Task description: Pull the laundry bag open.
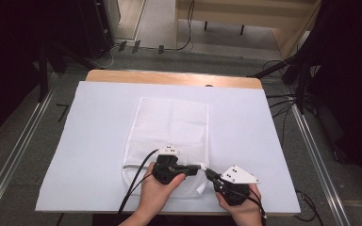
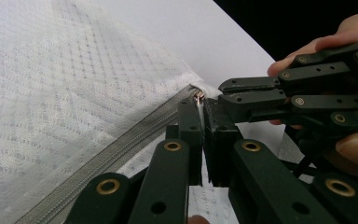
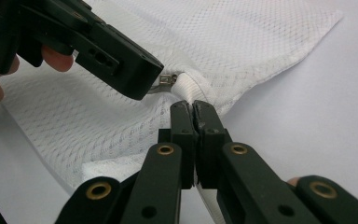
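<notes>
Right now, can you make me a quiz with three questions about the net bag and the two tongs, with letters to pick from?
1. Where is the mesh bag?
A. on the floor
B. on the white table cover
C. hanging up

2. What colour is the bag?
A. white
B. red
C. green

3. What are the right tongs doing?
A. wide open
B. lying down alone
C. shut on the bag's corner

Answers: B, it lies flat on the cover; A, its mesh is white; C, jaws pinch the white corner beside the zipper pull, near the left tongs.

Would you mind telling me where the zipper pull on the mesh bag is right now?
The zipper pull sits at the mesh bag's near right corner, between the left claw and right claw.
</notes>
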